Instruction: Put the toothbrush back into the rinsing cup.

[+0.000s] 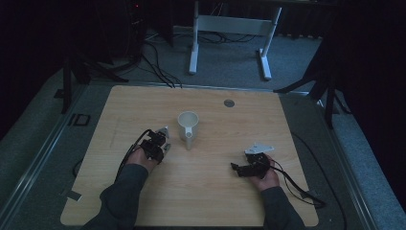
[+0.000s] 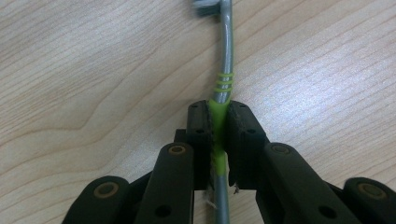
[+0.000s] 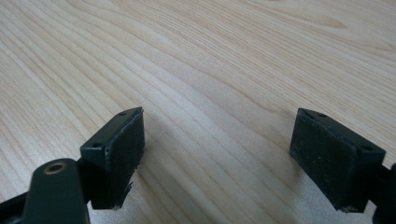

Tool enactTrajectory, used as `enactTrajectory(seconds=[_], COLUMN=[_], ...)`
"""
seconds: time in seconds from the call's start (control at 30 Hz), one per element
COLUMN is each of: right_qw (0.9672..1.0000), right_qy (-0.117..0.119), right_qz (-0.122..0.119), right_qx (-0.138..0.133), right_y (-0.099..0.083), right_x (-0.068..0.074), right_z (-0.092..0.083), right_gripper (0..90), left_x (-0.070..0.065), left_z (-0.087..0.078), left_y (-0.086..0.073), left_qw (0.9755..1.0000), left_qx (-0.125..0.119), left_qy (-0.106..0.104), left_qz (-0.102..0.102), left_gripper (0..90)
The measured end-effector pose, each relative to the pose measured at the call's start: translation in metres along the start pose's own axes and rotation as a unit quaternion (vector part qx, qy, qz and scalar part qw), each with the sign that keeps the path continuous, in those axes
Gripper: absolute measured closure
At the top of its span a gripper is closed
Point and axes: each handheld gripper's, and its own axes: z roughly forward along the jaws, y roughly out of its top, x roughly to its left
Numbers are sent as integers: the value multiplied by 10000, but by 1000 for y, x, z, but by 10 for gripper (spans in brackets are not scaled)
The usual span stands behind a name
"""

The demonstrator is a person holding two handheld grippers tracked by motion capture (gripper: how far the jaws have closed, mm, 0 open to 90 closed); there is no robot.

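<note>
Here the left gripper (image 2: 219,126), just left of the white mug (image 1: 187,127), clamps a toothbrush (image 2: 225,70) by its green grip, probably to carry it, while the right gripper (image 3: 219,158), well right of the mug, waits wide open.

High view: a fixed camera set above the near edge of the light wooden table (image 1: 143,201), facing forward and down. It takes in the whole tabletop from a distance, plus grey carpet and a white metal desk frame (image 1: 230,33) at the far side.

Left gripper view: the camera sits low, just behind the left black two-jaw gripper (image 2: 218,123), looking along the jaws, very close to the wood grain.

Right gripper view: the camera is mounted likewise on the right black two-jaw gripper (image 3: 217,156), tilted down at the tabletop at close range.

Shared ground: all three views take in the wooden tabletop; the high view also covers both grippers, left (image 1: 164,139) and right (image 1: 235,167).
</note>
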Motion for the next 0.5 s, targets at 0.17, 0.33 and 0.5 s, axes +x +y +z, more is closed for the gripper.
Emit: enactTrajectory(seconds=[0.17,0.33,0.5], right_qw=[10000,10000,10000], right_qy=[0,-1,0], right_qz=[-4,-6,-7], right_qx=[2,2,3], right_y=[0,0,0], right_x=[0,0,0], right_z=[0,0,0], right_gripper=[176,176,176], left_x=[3,4,5], left_z=[-2,-10,-16], left_y=[-4,-8,-11], left_qw=[9997,9990,9982], left_qx=[-208,-435,-605], left_qy=[81,86,3], left_qz=[-47,-37,-48], left_gripper=[814,815,814])
